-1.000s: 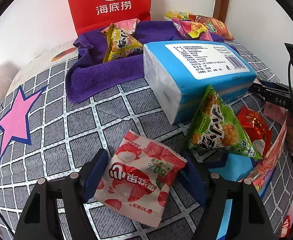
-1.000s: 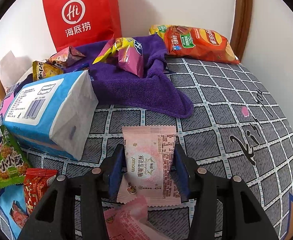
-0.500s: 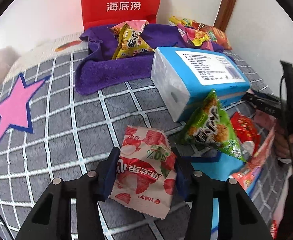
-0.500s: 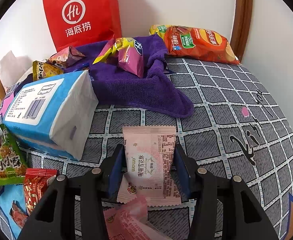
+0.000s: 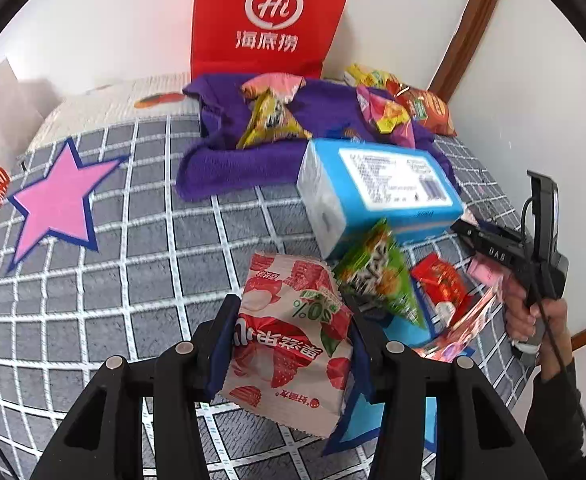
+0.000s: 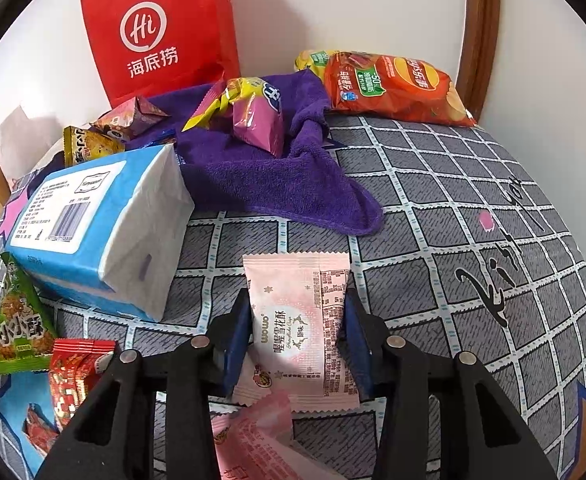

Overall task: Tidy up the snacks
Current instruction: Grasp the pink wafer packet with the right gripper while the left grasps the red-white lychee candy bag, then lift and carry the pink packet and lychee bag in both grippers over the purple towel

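Purple terry towel (image 5: 233,160), heaped with snack bags in front of the red Haidilao bag (image 5: 269,16), is where we judge both packets belong, and it lies straight ahead of both grippers, beyond the blue tissue pack (image 5: 377,188). Our left gripper (image 5: 291,344) has its blue pads pressed to both sides of a strawberry-lychee snack packet (image 5: 289,340), narrowed to the packet's width; the packet's long axis runs forward along the fingers, pointing toward the towel, and it looks lifted off the grey checked bedcover (image 5: 133,260). Our right gripper (image 6: 297,344) is likewise closed to packet width on a pink snowflake-crisp packet (image 6: 297,320), long axis also forward, with the towel's drooping corner (image 6: 357,216) just past its far end. We judge the right hand nearer the towel, with open cover between; the left must pass the tissue pack, which sits between it and the towel's near side. A green triangular snack bag (image 5: 377,276) and a red packet (image 5: 441,288) lie just beside the tissue pack, not yet collected.
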